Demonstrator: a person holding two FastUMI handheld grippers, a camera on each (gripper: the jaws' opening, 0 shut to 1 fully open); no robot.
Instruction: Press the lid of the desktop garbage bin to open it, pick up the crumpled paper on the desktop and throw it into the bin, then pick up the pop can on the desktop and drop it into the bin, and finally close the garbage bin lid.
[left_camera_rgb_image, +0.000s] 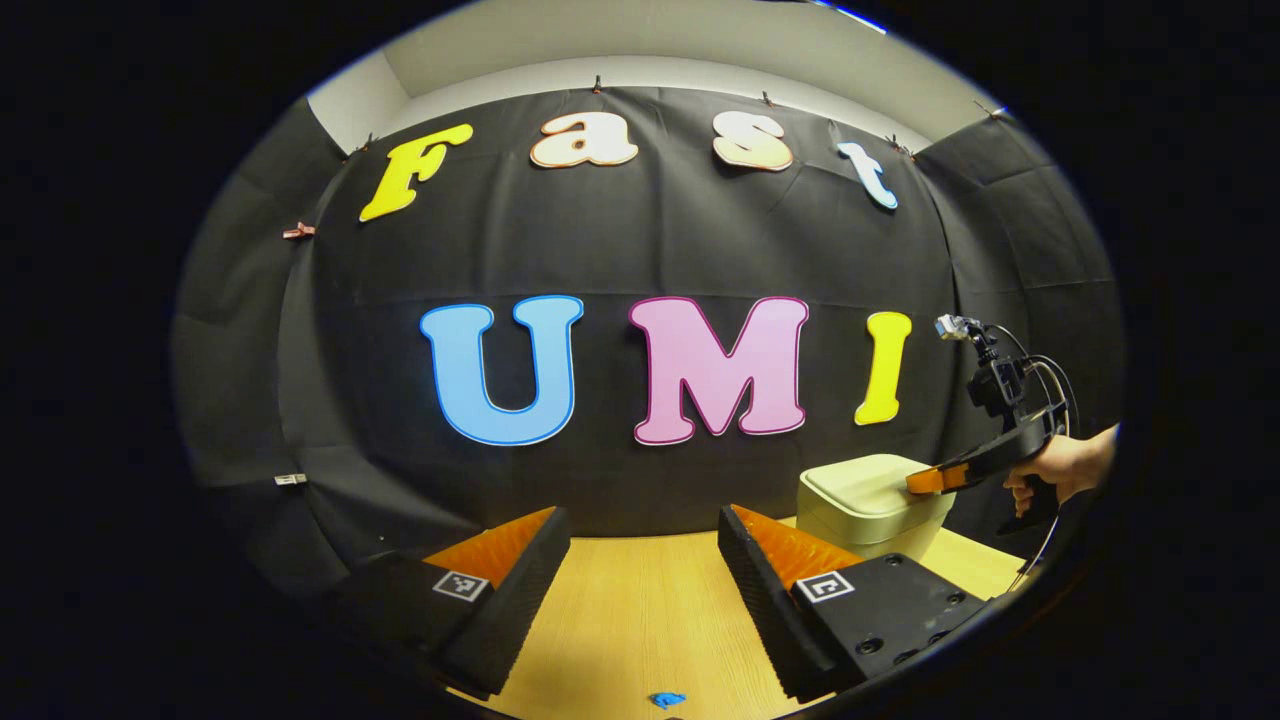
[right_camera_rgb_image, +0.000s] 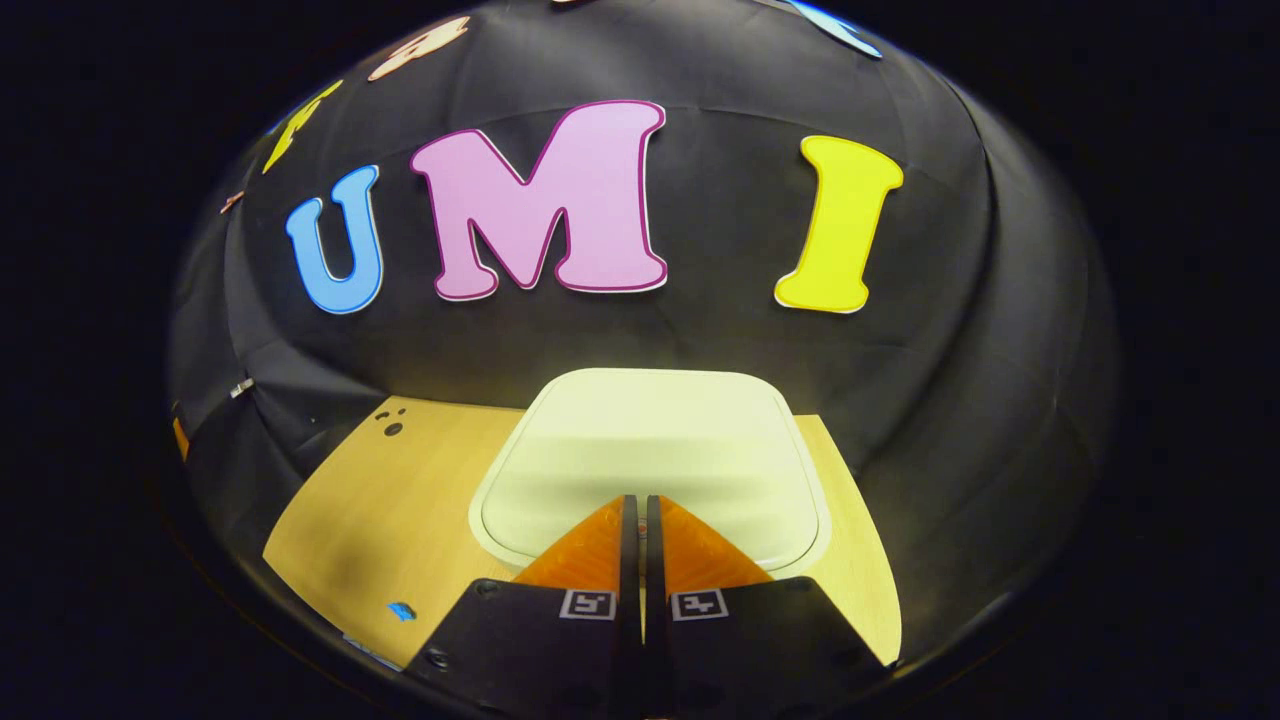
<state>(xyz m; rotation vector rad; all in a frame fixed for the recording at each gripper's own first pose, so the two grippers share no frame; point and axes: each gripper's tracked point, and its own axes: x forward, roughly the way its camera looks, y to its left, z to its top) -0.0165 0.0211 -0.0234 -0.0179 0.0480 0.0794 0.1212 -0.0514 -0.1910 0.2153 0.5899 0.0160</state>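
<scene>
The pale green garbage bin (right_camera_rgb_image: 650, 450) stands on the wooden desktop with its lid down flat. My right gripper (right_camera_rgb_image: 636, 505) is shut with nothing between its fingers, and its tips rest over the near part of the lid. In the left gripper view the same bin (left_camera_rgb_image: 865, 505) sits at the right, and the right gripper (left_camera_rgb_image: 930, 481) comes in over its lid from the right, held by a hand (left_camera_rgb_image: 1065, 468). My left gripper (left_camera_rgb_image: 640, 545) is open above bare desktop, left of the bin, nothing between its fingers.
The wooden desktop (left_camera_rgb_image: 640, 620) ends at the black cloth wall close behind the bin. A small blue mark (left_camera_rgb_image: 667, 700) lies on the wood near my left gripper, seen again as a blue mark (right_camera_rgb_image: 402, 611) in the right gripper view. Small dark holes (right_camera_rgb_image: 392, 424) dot the desktop's far left.
</scene>
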